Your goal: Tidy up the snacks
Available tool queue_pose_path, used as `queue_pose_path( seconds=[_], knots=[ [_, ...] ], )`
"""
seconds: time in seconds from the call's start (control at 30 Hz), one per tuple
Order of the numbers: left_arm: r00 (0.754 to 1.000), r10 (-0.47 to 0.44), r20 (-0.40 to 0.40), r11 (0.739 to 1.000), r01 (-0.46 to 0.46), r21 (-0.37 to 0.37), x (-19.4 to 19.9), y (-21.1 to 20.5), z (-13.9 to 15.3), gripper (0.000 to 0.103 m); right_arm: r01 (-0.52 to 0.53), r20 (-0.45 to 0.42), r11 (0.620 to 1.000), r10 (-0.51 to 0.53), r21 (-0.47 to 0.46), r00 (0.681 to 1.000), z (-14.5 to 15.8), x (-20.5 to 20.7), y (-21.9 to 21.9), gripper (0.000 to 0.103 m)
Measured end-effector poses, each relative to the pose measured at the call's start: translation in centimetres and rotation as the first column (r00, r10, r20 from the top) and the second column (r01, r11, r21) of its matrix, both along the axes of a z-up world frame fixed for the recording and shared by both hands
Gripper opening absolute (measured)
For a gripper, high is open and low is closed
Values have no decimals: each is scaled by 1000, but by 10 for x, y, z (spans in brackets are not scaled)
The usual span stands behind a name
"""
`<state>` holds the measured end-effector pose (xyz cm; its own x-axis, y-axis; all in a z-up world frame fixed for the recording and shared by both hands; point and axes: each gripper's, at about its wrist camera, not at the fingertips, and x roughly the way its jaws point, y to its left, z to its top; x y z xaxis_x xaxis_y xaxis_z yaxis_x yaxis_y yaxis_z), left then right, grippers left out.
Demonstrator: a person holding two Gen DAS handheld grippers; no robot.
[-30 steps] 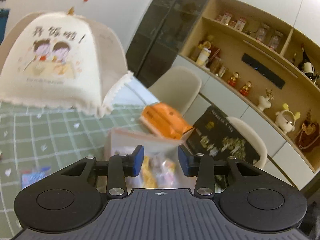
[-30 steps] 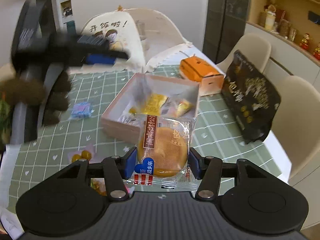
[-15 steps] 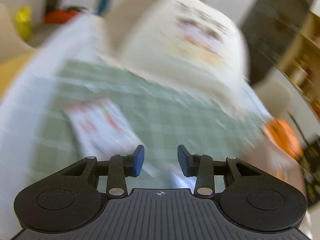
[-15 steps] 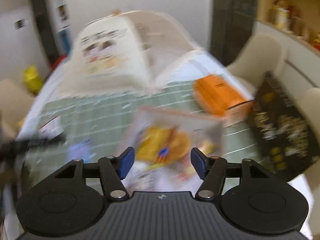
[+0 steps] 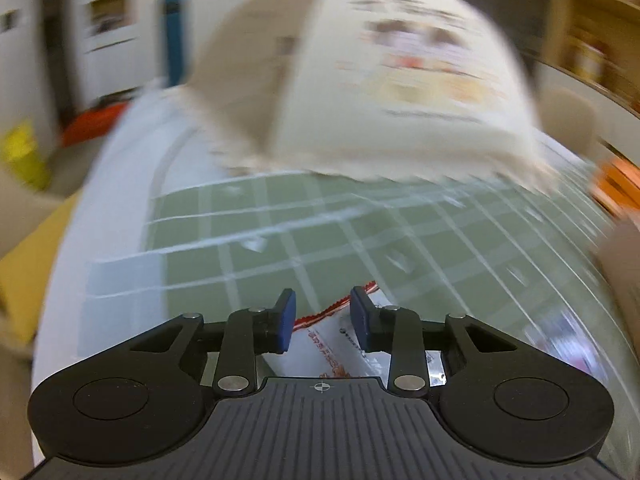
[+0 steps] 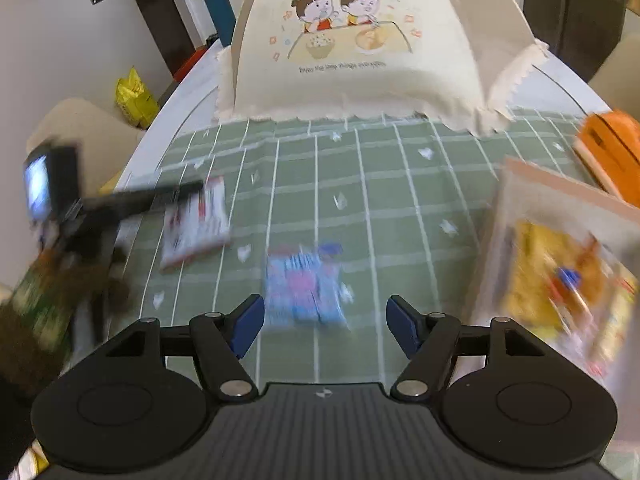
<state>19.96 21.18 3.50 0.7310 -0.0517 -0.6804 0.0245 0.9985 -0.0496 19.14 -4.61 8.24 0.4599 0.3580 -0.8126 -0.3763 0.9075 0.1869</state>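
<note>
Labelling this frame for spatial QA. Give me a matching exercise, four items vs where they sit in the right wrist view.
Items
1. blue-and-pink snack pack
2. red-and-white snack pack
3. orange box
4. food cover

Places
A. far end of the table, top centre
B. right edge, beyond the pink tray
C. on the green checked cloth, just ahead of the right gripper
D. left on the cloth, at the tip of the left gripper

Pairs: 1-C, 2-D, 3-B, 4-A
</note>
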Motion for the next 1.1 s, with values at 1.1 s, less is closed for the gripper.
queue_pose_path(
  seconds=[1.1],
  knots=[
    [983, 75, -169, 957, -119, -266, -145, -80, 1, 40, -176, 8, 973, 179, -147, 984, -56, -165, -63, 63]
  ],
)
